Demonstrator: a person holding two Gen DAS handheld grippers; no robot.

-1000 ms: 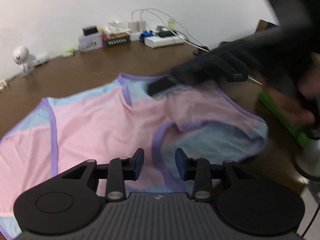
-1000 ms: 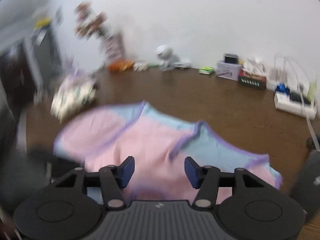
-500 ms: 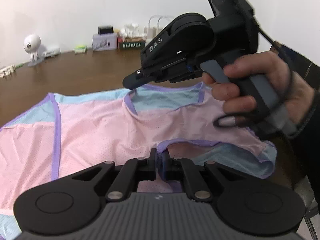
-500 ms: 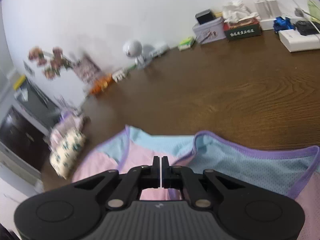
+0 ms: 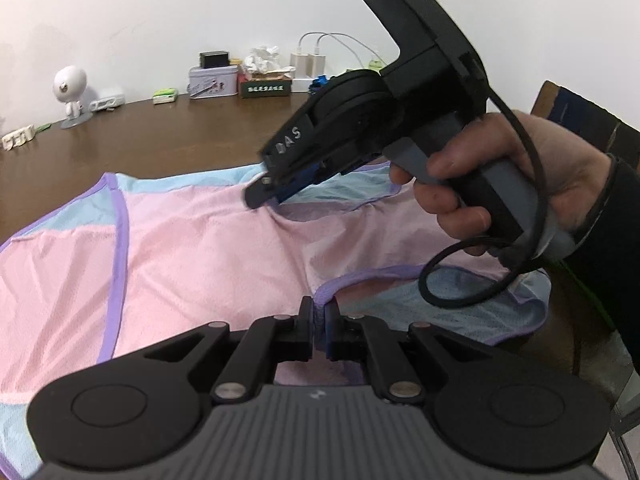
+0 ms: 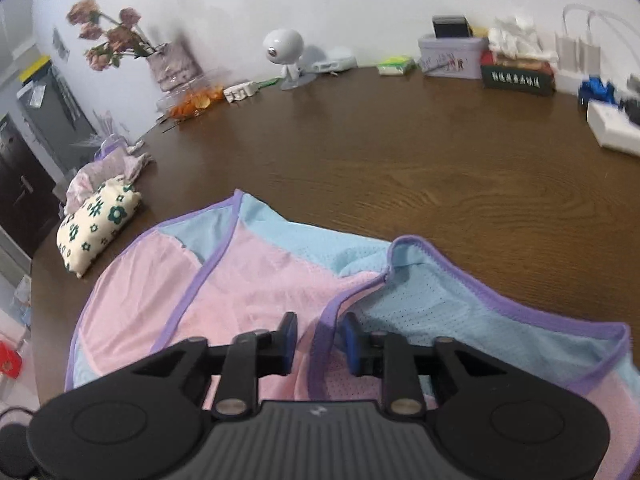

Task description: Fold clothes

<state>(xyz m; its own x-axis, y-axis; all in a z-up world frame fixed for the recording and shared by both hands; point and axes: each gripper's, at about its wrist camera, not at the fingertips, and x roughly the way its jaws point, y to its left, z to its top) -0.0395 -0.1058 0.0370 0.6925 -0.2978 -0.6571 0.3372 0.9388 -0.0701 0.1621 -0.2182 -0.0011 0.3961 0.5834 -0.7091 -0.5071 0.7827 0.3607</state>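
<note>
On the table [image 6: 420,168], near side: shirt [image 5: 208,248], pink body, blue panels, purple trim [image 5: 118,248], spread mostly flat, front up. Neck edge faces the far wall; the shirt's left end runs out of the left wrist view, and its right end stops short of the table's right edge.

Left gripper [image 5: 319,320]: pads pressed together, pinching the purple armhole trim at the shirt's near right part. The trim rises in a small arch straight out of the pads; the cloth beside it is slightly puckered.

Right gripper [image 6: 318,340]: jaws spread in its own view, pads not pressing. A raised run of neck trim stands in the gap, closer to the right pad. In the left wrist view this gripper hangs over the neckline, nose tilted down, held in a hand [image 5: 500,168] with a dark sleeve. Its cable [image 5: 460,280] loops low over the blue panel on the right.

Open room: bare wood between the neck edge and the clutter along the wall is wide and unobstructed. Bounds:
- far edge: figurine [image 6: 286,52], tin [image 6: 452,56], power strip [image 6: 612,128], vase [image 6: 172,64]
- left edge: folded floral cloth [image 6: 96,224], near the shirt's shoulder but apart from it
- right: the hand and cable crowd the space over the shirt's right end
</note>
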